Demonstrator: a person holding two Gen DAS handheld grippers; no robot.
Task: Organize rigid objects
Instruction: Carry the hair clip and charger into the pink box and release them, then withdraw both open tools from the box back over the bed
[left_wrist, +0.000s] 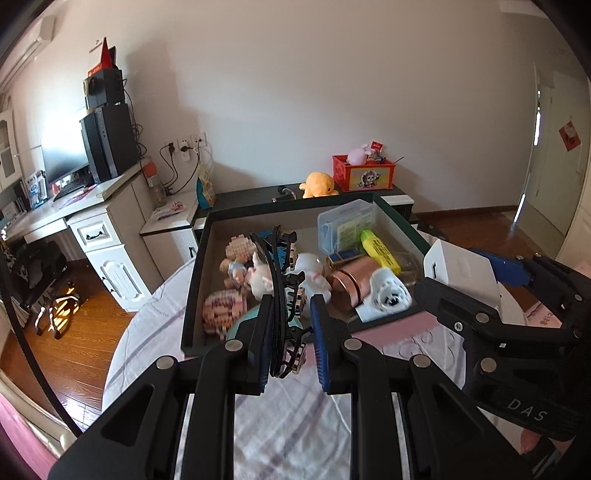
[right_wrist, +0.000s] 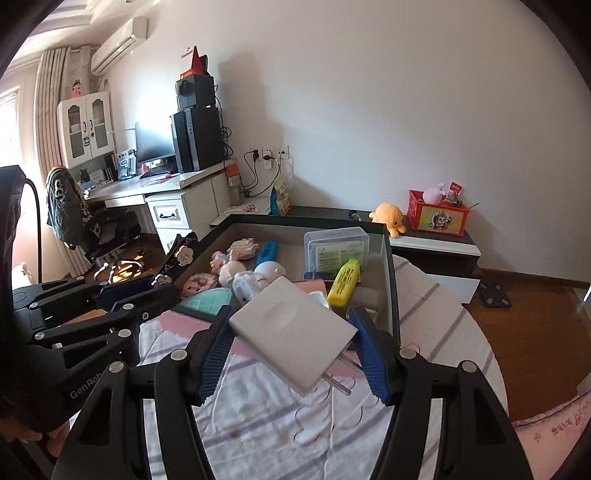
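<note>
A dark green tray (left_wrist: 192, 295) lies on the bed and holds small toys, a clear plastic box (left_wrist: 347, 225), a yellow highlighter (left_wrist: 380, 249), a copper tin (left_wrist: 351, 282) and a white device (left_wrist: 388, 295). My left gripper (left_wrist: 291, 314) is shut on a black hair claw clip (left_wrist: 282, 295) with white flowers, held over the tray's near edge. My right gripper (right_wrist: 291, 332) is shut on a white power adapter (right_wrist: 291, 332), prongs pointing toward the camera, just before the tray (right_wrist: 391, 295). The adapter also shows in the left wrist view (left_wrist: 461, 269).
The bed has a white striped sheet (right_wrist: 277, 424). Behind the tray stands a low dark cabinet (left_wrist: 255, 195) with a yellow plush (left_wrist: 317, 184) and a red box (left_wrist: 364, 173). A white desk (left_wrist: 92, 221) with a computer and an office chair (right_wrist: 85, 221) stand to the left.
</note>
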